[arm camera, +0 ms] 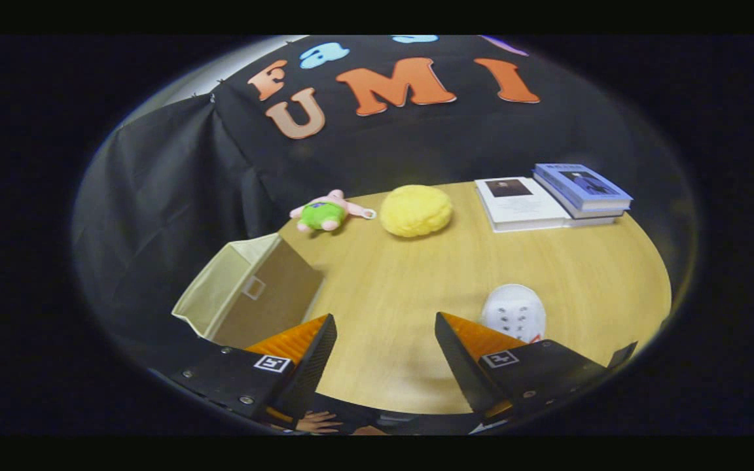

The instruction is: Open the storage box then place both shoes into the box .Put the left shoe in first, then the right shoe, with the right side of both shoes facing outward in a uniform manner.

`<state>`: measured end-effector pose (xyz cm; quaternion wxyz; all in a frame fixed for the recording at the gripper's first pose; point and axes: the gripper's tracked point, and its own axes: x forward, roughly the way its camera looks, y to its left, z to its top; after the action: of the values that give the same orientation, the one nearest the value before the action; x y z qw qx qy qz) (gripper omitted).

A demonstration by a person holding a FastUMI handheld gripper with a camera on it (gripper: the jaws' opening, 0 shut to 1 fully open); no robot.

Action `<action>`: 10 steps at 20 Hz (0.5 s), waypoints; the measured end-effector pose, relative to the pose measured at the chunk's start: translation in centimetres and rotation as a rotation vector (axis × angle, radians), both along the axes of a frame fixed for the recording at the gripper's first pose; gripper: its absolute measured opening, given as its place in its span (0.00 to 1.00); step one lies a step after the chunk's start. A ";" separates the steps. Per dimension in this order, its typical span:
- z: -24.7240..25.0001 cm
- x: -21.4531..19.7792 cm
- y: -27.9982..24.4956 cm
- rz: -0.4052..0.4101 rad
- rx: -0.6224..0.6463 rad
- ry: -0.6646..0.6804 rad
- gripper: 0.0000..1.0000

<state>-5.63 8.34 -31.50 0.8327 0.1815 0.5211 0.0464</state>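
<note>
**At the table's left edge, the box looks open, shoes not in yet**

Over at the left edge of the wooden table (416,307) sits your storage box (249,294), a beige fabric cube tipped so its open mouth faces left, away from the middle of the table. No lid or flap covers that mouth, so I'd call the "open the box" step done, or never really needed. You can't see deep inside, so I can't swear it's empty.

Your gripper (385,340) hovers above the near edge with its fingers spread wide apart, nothing between them, just bare wood. So you're carrying nothing right now.

One white shoe (514,313) sits near the table's near-right edge, just beyond the right finger and partly hidden by it. Can't tell if it's the left or the right one from this angle. That matters, since the left goes in first.

So my read: both placements remain, plus sorting out which shoe this is.

Far edge clutter: a pink-and-green plush toy (328,212), a yellow fluffy ball (415,210), and a stack of books (554,196) toward the far-right corner. All well apart from the box.
</note>
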 end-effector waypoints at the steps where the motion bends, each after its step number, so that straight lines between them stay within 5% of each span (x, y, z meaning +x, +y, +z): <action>1: -1.2 -1.4 -1.9 -0.019 -0.026 0.044 0.91; 10: -7.1 -7.8 -8.1 -0.088 -0.049 0.206 0.79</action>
<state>-13.45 0.23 -38.61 0.7801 0.1877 0.5964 -0.0220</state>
